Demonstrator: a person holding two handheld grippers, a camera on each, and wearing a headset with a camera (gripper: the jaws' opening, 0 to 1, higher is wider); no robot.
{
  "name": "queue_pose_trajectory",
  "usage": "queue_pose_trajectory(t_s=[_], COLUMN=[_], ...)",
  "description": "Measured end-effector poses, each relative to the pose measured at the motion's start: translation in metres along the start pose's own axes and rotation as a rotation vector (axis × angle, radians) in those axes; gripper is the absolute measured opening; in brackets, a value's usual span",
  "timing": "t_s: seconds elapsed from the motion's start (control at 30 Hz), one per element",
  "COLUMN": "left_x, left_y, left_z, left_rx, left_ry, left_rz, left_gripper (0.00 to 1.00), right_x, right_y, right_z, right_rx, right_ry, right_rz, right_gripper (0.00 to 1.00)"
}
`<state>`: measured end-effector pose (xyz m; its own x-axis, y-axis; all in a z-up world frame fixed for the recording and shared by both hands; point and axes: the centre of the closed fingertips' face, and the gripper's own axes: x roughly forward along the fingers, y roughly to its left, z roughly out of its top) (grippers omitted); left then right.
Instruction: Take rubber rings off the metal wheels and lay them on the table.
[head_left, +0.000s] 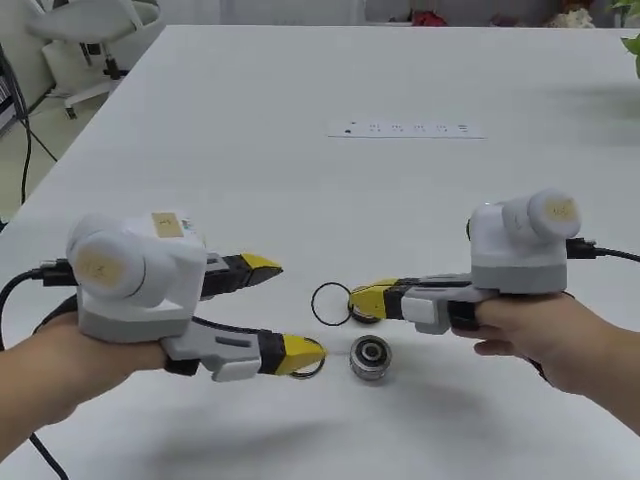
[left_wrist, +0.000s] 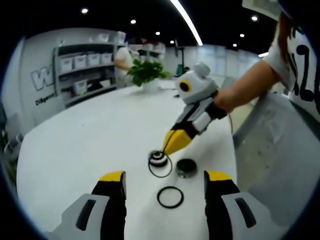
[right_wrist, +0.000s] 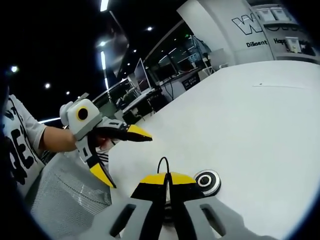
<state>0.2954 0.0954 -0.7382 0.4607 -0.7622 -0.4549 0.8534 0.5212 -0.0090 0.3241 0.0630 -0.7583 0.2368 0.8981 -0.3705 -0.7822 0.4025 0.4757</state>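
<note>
Where the right gripper (head_left: 360, 300) reaches in from the right of the head view, its yellow-tipped jaws are closed on a thin black rubber ring (head_left: 314, 303). The loop of this ring extends past the jaw tips toward the left gripper (head_left: 297, 308). In the right gripper view, a short arc of the ring rises from between the closed tips.

A metal wheel (left_wrist: 158, 158) sits directly below those tips. In the left gripper view, the held ring's loop lies around the near side of this wheel; whether ring and wheel touch cannot be told. A second metal wheel (head_left: 370, 357) rests on the white counter (head_left: 400, 200), just beside the first and nearer the person.

The left gripper is held at the left of the head view. Its jaws are spread wide and grip nothing. A second rubber ring (left_wrist: 159, 197) lies flat on the counter. In the left gripper view it sits between the two spread jaws, apart from both wheels. In the head view it is partly hidden under the nearer jaw tip.

Each gripper is carried in a hand: the left hand (head_left: 60, 370) and the right hand (head_left: 560, 345). A strip of printed paper (head_left: 405, 128) lies farther back on the counter, well apart from the wheels.
</note>
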Motion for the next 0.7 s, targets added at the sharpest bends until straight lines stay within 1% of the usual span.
queue_pose_trajectory(t_s=[0.1,0.5,0.63,0.7], left_x=[-0.003,-0.016,-0.019,-0.02], left_y=[0.0,0.001,0.003,0.003], left_z=[-0.003,-0.014,-0.016,-0.017], left_rx=[-0.002,-0.009,-0.013,-0.015], left_ry=[0.004,0.014,0.017,0.018], left_rz=[0.005,0.023,0.029,0.031], left_gripper=[0.65,0.67,0.67,0.67], right_x=[0.003,0.021,0.027,0.029], right_y=[0.001,0.016,0.02,0.021], right_z=[-0.003,-0.016,-0.022,-0.027], right_rx=[-0.005,-0.011,-0.007,-0.012], right_ry=[0.012,0.074,0.105,0.121], right_rz=[0.007,0.054,0.071,0.071], right_gripper=[0.0,0.0,0.0,0.0])
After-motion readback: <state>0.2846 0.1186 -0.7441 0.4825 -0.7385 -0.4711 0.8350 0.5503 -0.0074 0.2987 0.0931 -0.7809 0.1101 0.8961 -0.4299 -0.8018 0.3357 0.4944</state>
